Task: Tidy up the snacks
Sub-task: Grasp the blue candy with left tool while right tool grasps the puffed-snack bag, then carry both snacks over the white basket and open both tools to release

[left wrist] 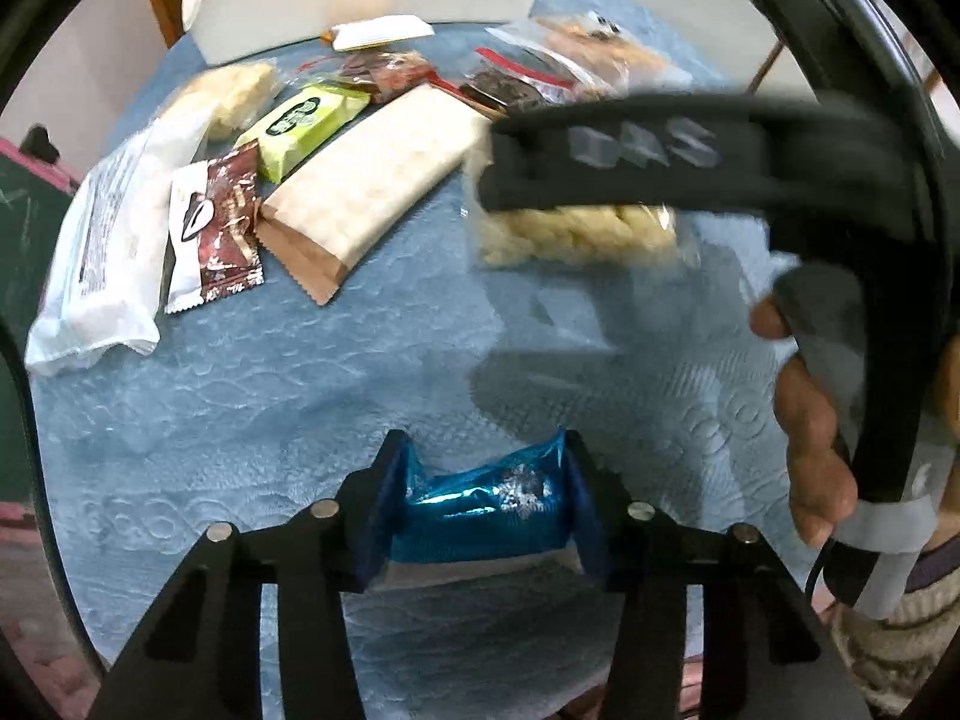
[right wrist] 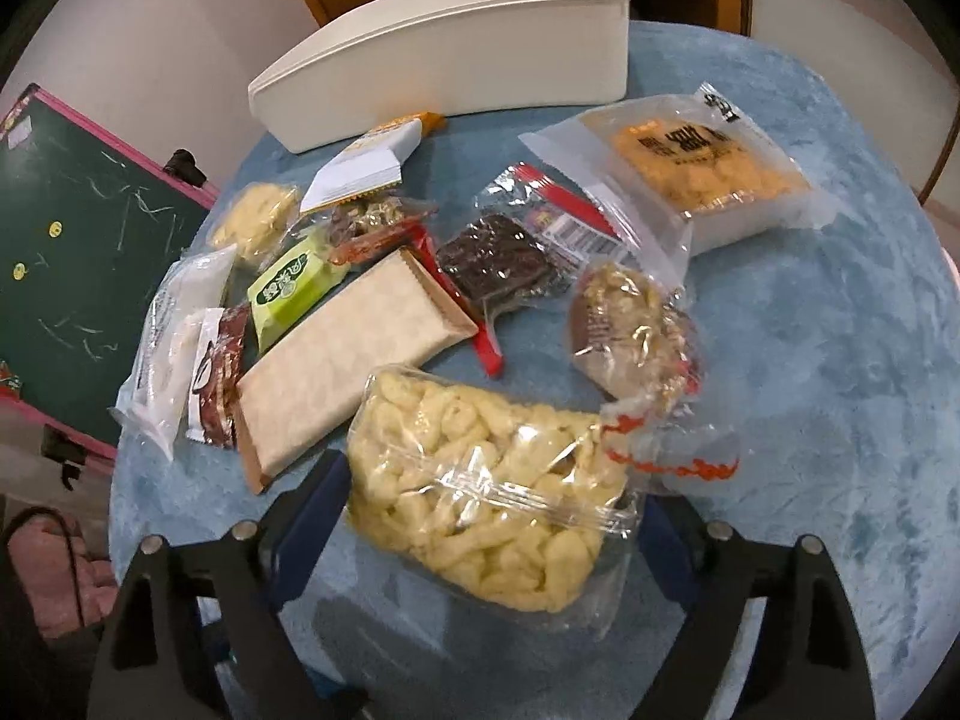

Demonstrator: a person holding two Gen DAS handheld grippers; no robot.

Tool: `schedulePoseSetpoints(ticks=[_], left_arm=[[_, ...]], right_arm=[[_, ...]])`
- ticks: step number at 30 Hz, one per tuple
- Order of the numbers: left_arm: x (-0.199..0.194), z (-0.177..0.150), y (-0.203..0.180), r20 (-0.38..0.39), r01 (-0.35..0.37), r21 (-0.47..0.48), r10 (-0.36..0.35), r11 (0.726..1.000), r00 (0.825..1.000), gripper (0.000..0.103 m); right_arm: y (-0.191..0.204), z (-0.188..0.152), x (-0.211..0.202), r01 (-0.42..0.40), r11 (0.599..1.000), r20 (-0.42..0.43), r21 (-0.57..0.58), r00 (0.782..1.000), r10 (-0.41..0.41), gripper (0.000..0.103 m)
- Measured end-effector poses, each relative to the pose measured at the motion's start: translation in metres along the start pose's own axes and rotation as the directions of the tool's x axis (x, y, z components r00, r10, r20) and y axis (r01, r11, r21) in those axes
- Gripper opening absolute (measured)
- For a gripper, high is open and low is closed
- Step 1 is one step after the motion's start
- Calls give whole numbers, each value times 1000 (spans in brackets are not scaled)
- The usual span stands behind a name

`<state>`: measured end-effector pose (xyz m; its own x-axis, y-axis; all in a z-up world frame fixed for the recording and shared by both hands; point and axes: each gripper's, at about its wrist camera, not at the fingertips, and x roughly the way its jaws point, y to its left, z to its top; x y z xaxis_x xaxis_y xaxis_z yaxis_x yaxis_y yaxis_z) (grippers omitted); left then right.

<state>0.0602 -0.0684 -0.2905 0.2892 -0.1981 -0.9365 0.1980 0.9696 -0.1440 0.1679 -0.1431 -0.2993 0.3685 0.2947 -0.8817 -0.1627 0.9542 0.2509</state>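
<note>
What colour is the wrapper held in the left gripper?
Shiny blue wrapper; the left wrist view shows it best.

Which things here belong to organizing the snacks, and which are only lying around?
For the job:
- blue foil snack, held in the left tool
- clear bag of pale puffs, between the right tool fingers
- white bin
- long beige bar
- green packet

Lying about:
- green chalkboard
- blue tablecloth

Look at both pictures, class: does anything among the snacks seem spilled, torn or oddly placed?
Nothing looks spilled or torn. The snack packets lie in a loose overlapping heap on the blue cloth, none visibly inside the white bin, whose inside is hidden.
</note>
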Motion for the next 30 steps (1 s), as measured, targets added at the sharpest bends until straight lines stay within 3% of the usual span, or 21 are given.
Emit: schedulePoseSetpoints(ticks=[4, 8, 17, 27, 30], left_arm=[[-1, 2, 7, 21, 31, -32, -30, 999, 999, 47], [-6, 8, 24, 61, 14, -48, -11, 999, 998, 47], [-31, 36, 48, 172, 3, -91, 13, 996, 985, 47], [-106, 74, 72, 281, 45, -93, -17, 995, 960, 47], [-137, 100, 69, 339, 32, -63, -9, 998, 941, 47]], right_arm=[[-8, -9, -8, -29, 999, 9, 25, 1000, 29, 86], [-13, -19, -19, -64, 997, 27, 46, 998, 63, 86], [-9, -24, -75, -112, 993, 153, 31, 983, 106, 86], [11, -3, -124, -68, 996, 260, -57, 962, 81, 86], [15, 12, -139, -34, 996, 291, -82, 955, 57, 86]])
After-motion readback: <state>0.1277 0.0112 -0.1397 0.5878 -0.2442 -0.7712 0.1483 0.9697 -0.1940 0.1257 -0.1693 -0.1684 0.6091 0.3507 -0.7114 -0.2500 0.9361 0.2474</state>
